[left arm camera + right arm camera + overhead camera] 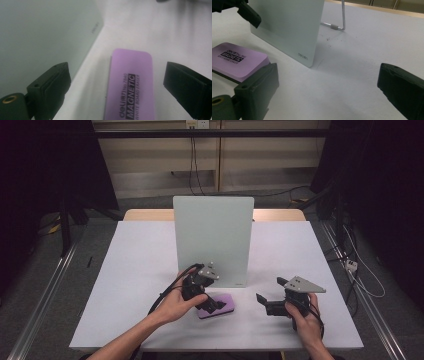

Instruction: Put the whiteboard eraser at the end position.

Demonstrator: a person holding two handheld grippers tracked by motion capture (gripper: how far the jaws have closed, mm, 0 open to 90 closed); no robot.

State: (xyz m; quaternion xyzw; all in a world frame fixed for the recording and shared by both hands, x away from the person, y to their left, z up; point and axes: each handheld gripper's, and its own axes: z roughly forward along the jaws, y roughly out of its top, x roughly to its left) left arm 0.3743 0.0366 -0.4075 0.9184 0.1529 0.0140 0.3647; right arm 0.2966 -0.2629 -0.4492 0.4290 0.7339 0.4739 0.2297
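On table: one eraser, one whiteboard, two grippers.

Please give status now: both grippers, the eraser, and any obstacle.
Left gripper open, astride purple magnetic eraser, not closed. Right gripper open, holding nothing. Eraser flat on table. Standing whiteboard close behind it.

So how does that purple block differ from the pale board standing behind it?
The purple eraser lies flat on the table; the whiteboard stands upright, propped by a wire stand behind. The eraser is small and vivid purple; the whiteboard is far larger and pale grey-green. The eraser sits between the left tongs' open jaws; nothing grips the whiteboard. Both are rounded rectangles bearing printed lettering.
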